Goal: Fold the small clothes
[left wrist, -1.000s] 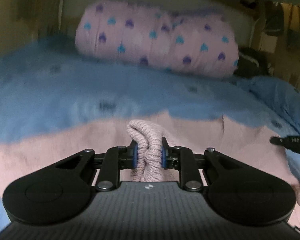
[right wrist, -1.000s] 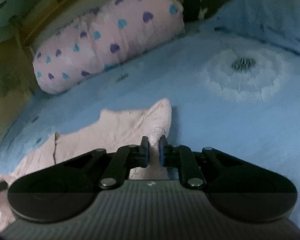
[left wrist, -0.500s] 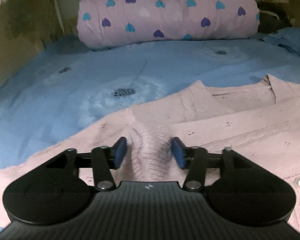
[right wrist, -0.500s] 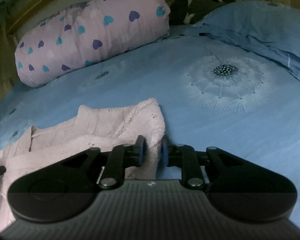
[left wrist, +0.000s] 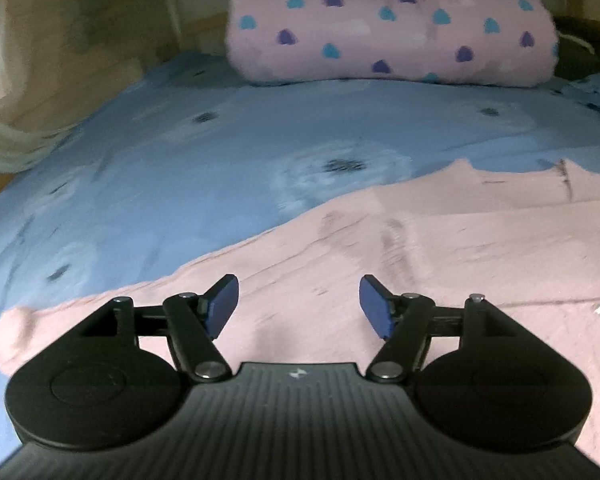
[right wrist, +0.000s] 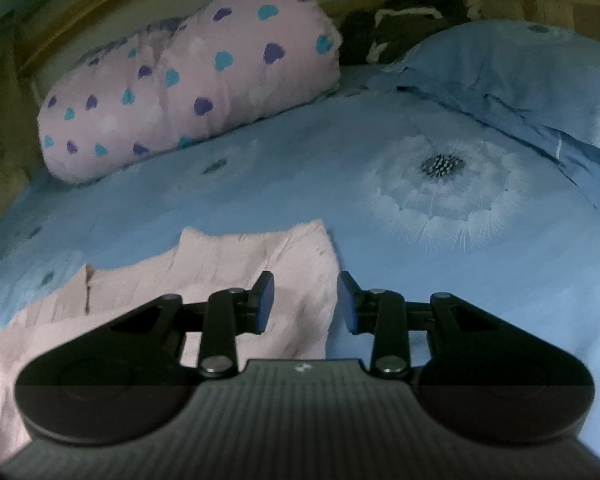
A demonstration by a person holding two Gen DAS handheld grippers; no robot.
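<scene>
So the bed [right wrist: 260, 200] takes up most of both views, covered in a blue sheet with big white dandelion prints. At the far end there's a rolled-up pink quilt [left wrist: 388, 24] with blue and purple hearts on it, and in the right wrist view a blue pillow [right wrist: 520, 80] sits off to the right of the quilt with something dark tucked between them, can't tell what it is.

The pink knit sweater [left wrist: 440, 248] lies spread out flat on the sheet at the near end of the bed, a bit rumpled with a few creases.

Left gripper [left wrist: 299, 306] has its jaws spread wide with nothing between them, sitting right over the sweater's near left part. Right gripper [right wrist: 305, 302] is parted too, not as wide, also holding nothing, lined up over the sweater's right edge, so one finger is over the knit and the other over bare sheet.
</scene>
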